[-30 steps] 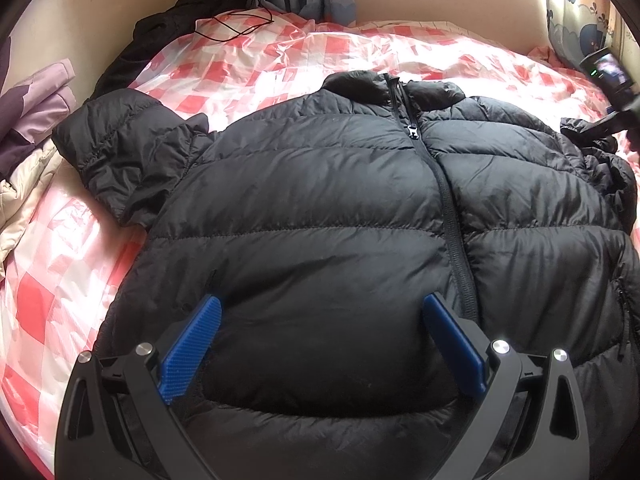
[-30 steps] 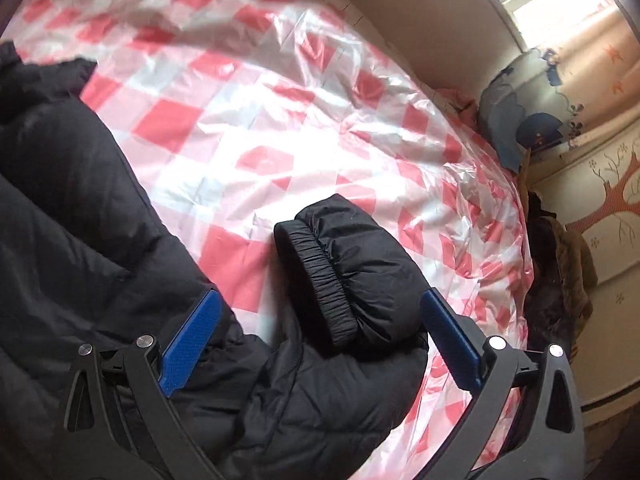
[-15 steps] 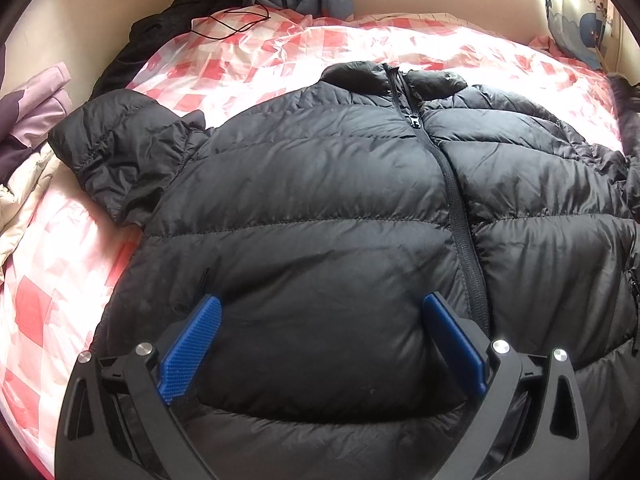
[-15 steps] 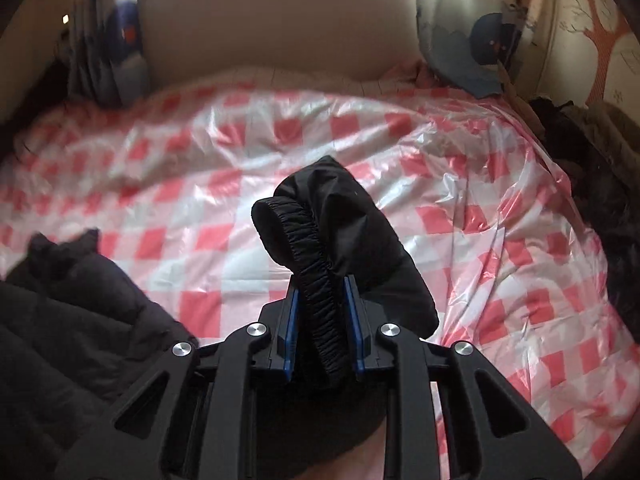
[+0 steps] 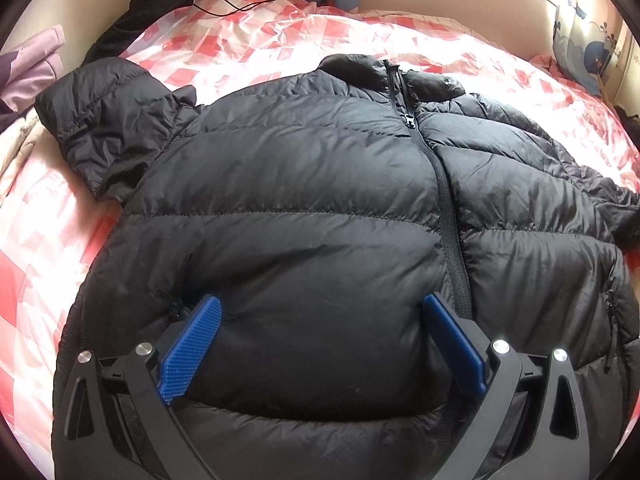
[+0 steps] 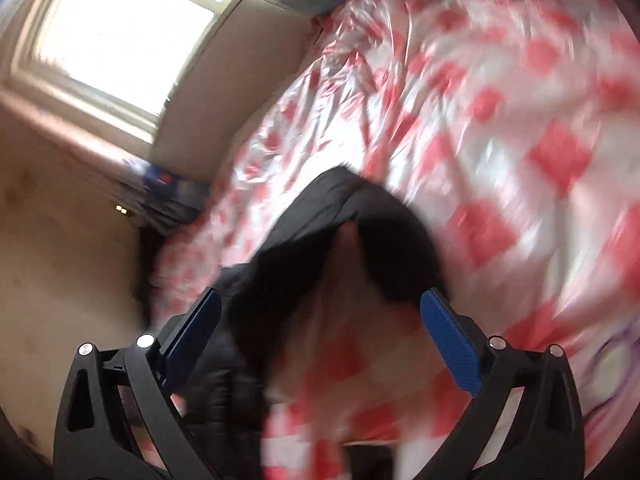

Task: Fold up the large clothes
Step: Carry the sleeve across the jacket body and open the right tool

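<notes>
The black puffer jacket point(image 5: 304, 216) lies front-up and zipped on the bed's red-and-white checked plastic cover point(image 5: 280, 36), its collar toward the far wall. A second ago the right gripper point(image 6: 320, 344) stood open over the jacket's cuffed sleeve; half a second ago it was clamped on that cuff and lifting it. Now its jaws are opening, spread wide, and nothing is pinched between them: a dark sleeve end point(image 6: 360, 232) hangs blurred in front of the blue pads, seemingly let go in mid-swing. That suggests the sleeve is being thrown in toward the jacket's body, the first fold, though where it lands cannot be told from the smeared right wrist view.

The left gripper point(image 5: 320, 352) has kept its place low on the jacket near the hem, just left of the zip point(image 5: 444, 200), fingers spread and resting on the padding without gripping, likely pinning the body flat.

Left of the jacket, the other sleeve point(image 5: 108, 120) is still bunched and unfolded. Beyond the collar lie a black cord point(image 5: 236, 0) and dark clothing point(image 5: 160, 8); lilac fabric point(image 5: 32, 56) sits past the bunched sleeve. The slick cover may let the jacket slide.
</notes>
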